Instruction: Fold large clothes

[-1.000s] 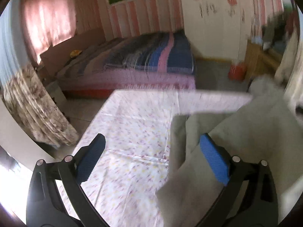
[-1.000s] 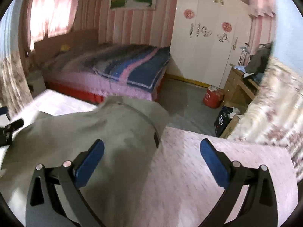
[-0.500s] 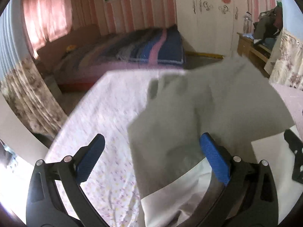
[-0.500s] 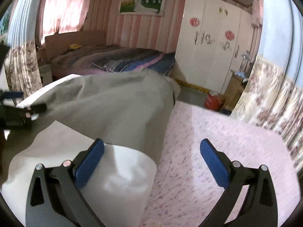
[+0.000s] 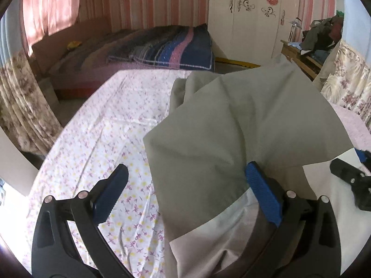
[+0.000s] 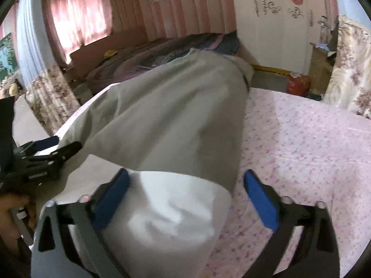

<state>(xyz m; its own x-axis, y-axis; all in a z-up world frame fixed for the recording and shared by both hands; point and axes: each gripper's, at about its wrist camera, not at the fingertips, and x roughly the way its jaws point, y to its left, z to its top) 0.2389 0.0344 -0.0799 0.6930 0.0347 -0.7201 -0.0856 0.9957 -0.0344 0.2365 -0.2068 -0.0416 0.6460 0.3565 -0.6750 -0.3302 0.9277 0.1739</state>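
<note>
A large grey garment [image 5: 231, 120] with a white lining [image 6: 171, 208] lies on the floral sheet [image 5: 97, 139]. My left gripper [image 5: 186, 194] is open over its near left edge, and cloth fills the right half of the gap up to the right pad [image 5: 263, 199]. My right gripper [image 6: 185, 199] straddles the near right corner. Its jaws are closing with the white lining between them; the right pad [image 6: 260, 202] stands clear of the cloth. Each gripper shows in the other's view: the right one [image 5: 347, 178], the left one [image 6: 46, 157].
The sheeted surface [image 6: 301, 143] stretches right of the garment and ends at a far edge. Beyond it are a bed with a striped blanket [image 5: 171, 48], a white wardrobe [image 5: 245, 16], a red container [image 6: 298, 84] on the floor and flowered curtains [image 5: 20, 106].
Both grippers have sunk toward the garment, which has settled lower on the sheet with its white lining showing. The right gripper's fingers stand slightly closer together than before.
</note>
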